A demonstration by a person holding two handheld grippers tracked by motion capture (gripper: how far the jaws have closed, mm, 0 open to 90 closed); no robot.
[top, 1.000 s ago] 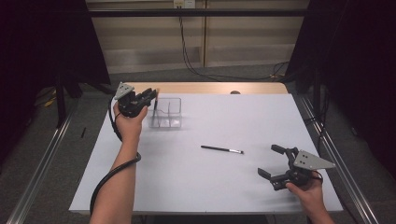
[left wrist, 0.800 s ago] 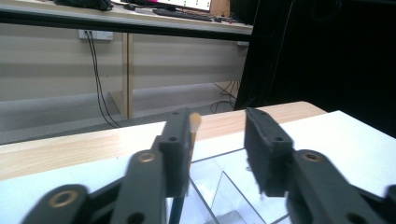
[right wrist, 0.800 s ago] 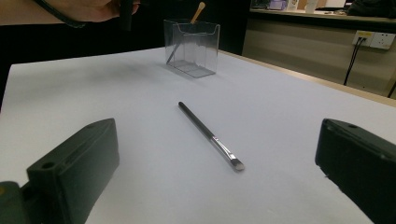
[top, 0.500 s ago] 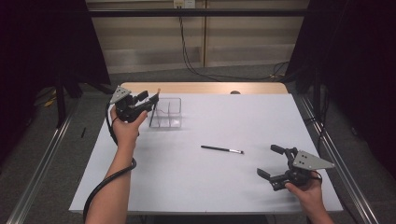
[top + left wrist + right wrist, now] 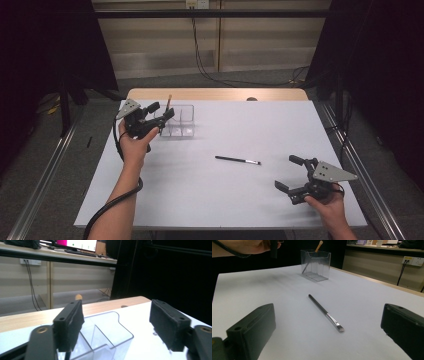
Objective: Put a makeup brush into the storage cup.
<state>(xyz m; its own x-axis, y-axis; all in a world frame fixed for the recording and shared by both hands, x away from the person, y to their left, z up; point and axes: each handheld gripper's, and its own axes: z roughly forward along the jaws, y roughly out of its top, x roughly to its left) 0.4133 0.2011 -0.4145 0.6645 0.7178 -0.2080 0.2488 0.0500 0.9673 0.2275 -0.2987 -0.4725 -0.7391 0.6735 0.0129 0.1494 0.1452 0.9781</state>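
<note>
Right gripper point(image 5: 298, 175) fingers point(image 5: 252, 327) stand wide apart, nothing between them, low over the near right corner of the tabletop point(image 5: 210, 200). Just ahead of them lies the black brush point(image 5: 238, 160), flat on the white surface, apart from both pads. In the right gripper view its long axis runs away from the gripper, metal ferrule and bristle tip nearest, handle pointing off toward the clear organizer point(image 5: 176, 121). In the high view the brush lies roughly crosswise, tip toward the right hand. The right hand is much the nearer to it; judged, a forward reach with a turn to close across the handle is what the pickup calls for.

Farther off, left gripper point(image 5: 161, 111) at the organizer's near-left side, fingers point(image 5: 70, 325) apart and empty. A wooden-handled brush point(image 5: 169, 102) stands leaning in the left compartment, behind the left pad, free of it.

Against the earlier frames: left fingers have just been opening, with nothing clamped now; that hand sits slightly lower and back from the organizer. Right hand and black brush unchanged
</note>
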